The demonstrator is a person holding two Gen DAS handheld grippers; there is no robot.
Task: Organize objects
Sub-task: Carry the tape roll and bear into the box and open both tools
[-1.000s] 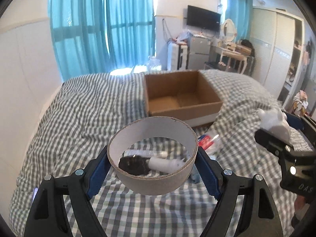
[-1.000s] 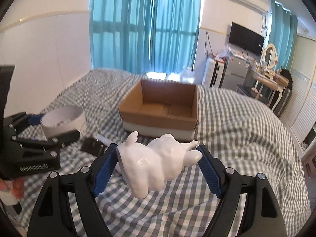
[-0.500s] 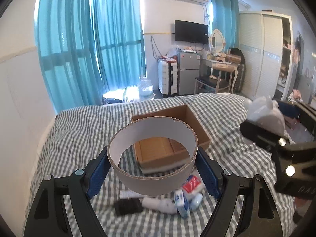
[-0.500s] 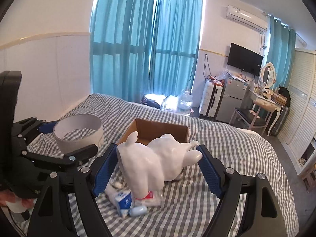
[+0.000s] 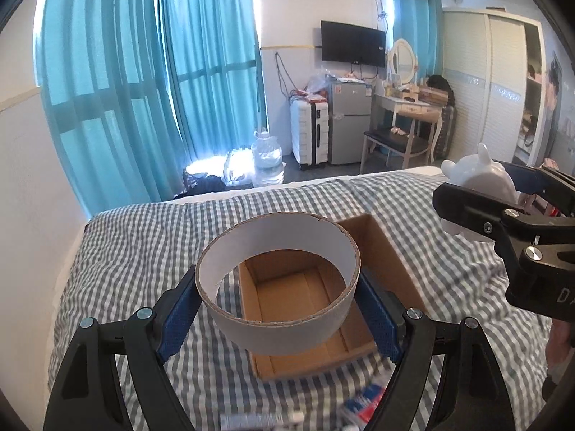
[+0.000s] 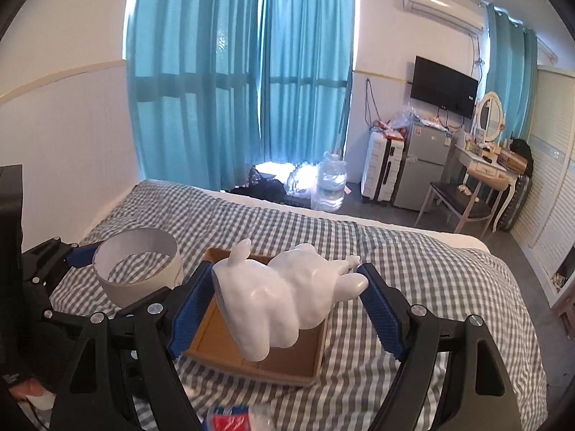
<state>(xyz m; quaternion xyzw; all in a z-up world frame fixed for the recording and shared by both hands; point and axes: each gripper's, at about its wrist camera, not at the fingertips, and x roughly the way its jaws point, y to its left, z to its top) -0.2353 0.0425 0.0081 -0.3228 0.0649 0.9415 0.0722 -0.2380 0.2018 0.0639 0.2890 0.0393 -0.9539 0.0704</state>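
Now I'm holding the ring [image 5: 276, 280] in my left gripper [image 5: 278, 309] and the figurine [image 6: 284, 291] in my right gripper [image 6: 287, 305], both hovering over the empty box [image 5: 391, 251]; nothing is packed yet.

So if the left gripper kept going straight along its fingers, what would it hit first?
Most likely the open cardboard box: the left gripper, shut on the cardboard ring, points down into it. Depth is hard to judge.

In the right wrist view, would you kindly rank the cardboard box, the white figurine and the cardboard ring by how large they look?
1. White figurine, though nearness to the camera inflates it.
2. Cardboard box, largely hidden behind it.
3. Cardboard ring.
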